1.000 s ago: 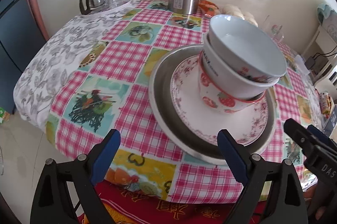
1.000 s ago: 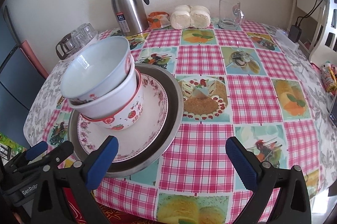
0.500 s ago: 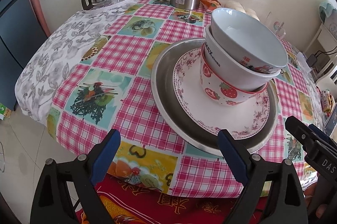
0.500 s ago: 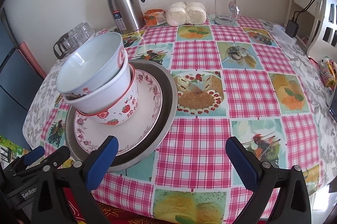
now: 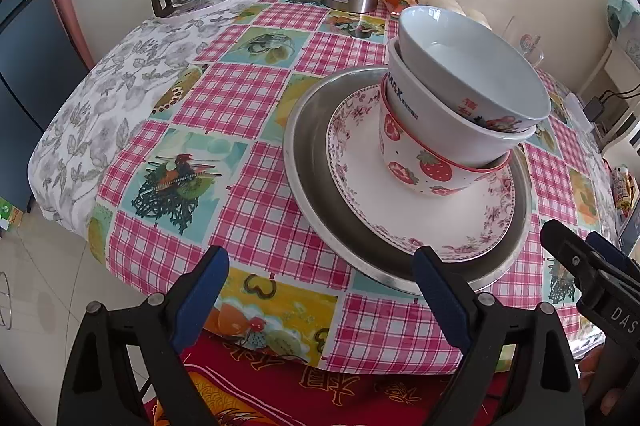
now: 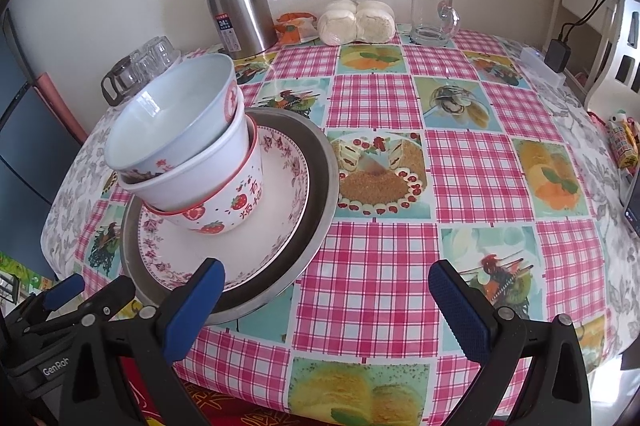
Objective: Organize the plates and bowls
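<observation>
Three nested bowls on floral plate inside steel tray. Stack between both tools: ahead-right of left gripper, ahead-left of right gripper. Both spread wide, empty.

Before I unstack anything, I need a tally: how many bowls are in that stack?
3, nested and leaning: the strawberry bowl at the bottom on the floral plate, the plain white bowl inside it, the top bowl above. A smaller one hidden inside can't be ruled out.
</observation>
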`<state>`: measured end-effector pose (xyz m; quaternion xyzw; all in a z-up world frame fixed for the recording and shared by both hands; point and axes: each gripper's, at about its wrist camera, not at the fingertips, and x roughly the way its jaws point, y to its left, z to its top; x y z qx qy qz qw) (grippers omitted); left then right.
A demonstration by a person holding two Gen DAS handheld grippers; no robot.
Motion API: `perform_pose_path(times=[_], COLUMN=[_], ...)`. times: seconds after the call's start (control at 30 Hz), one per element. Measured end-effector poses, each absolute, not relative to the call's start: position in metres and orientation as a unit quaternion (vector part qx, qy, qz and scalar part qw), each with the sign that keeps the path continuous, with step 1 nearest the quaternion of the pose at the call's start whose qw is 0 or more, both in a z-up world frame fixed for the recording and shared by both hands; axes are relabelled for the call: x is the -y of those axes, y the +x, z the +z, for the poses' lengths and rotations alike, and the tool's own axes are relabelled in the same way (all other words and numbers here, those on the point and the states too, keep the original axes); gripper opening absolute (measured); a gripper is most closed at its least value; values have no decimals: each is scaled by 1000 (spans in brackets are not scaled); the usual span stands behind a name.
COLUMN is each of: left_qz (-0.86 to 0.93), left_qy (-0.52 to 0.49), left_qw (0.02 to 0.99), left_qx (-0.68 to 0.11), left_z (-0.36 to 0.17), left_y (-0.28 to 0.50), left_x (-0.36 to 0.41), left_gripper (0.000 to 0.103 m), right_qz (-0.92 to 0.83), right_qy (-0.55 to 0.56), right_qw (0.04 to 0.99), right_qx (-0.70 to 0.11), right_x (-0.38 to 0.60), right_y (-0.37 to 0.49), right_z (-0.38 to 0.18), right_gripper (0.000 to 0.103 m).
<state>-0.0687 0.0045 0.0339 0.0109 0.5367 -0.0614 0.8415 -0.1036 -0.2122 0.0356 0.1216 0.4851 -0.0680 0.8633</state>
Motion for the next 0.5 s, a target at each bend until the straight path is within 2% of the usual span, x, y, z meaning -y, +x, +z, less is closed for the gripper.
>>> perform_pose_path(times=[0.5], left_qz=[-60], left_qy=[8], left_qw=[841], left_qx=[-537], left_z=[33], left_y=[-68], left_x=[-4], left_gripper=[93], right_qz=[-69], right_qy=[121], right_qw=[860], right_qx=[-491], right_x=[214], right_y=[-103], right_z=[32], right_gripper=[103])
